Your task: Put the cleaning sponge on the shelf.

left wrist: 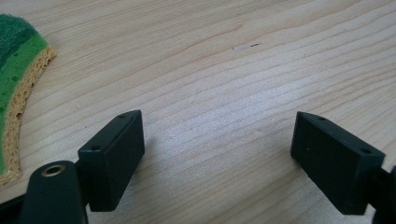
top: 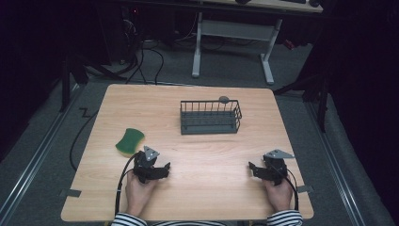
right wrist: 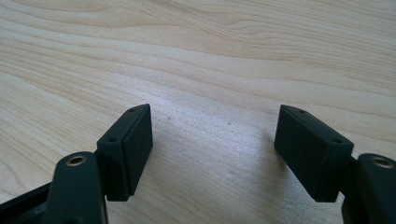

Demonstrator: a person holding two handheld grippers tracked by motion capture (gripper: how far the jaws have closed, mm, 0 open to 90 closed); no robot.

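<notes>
A green and yellow sponge (top: 129, 141) lies on the wooden table (top: 197, 197), left of centre. Just to its right and nearer the front edge, my left gripper (top: 161, 170) rests low over the table, held in a hand. In the left gripper view the left gripper (left wrist: 219, 149) stands open over bare wood, with the sponge (left wrist: 16, 74) at the left edge. At the front right, my right gripper (top: 254, 170) is held in the other hand. In the right gripper view the right gripper (right wrist: 215, 144) is open with nothing between its jaws.
A dark wire basket (top: 210, 117) stands at the middle of the table toward the back, with a small grey object (top: 224, 99) at its far rim. Cables (top: 75, 141) trail over the left side, and a white desk frame (top: 233, 42) stands beyond.
</notes>
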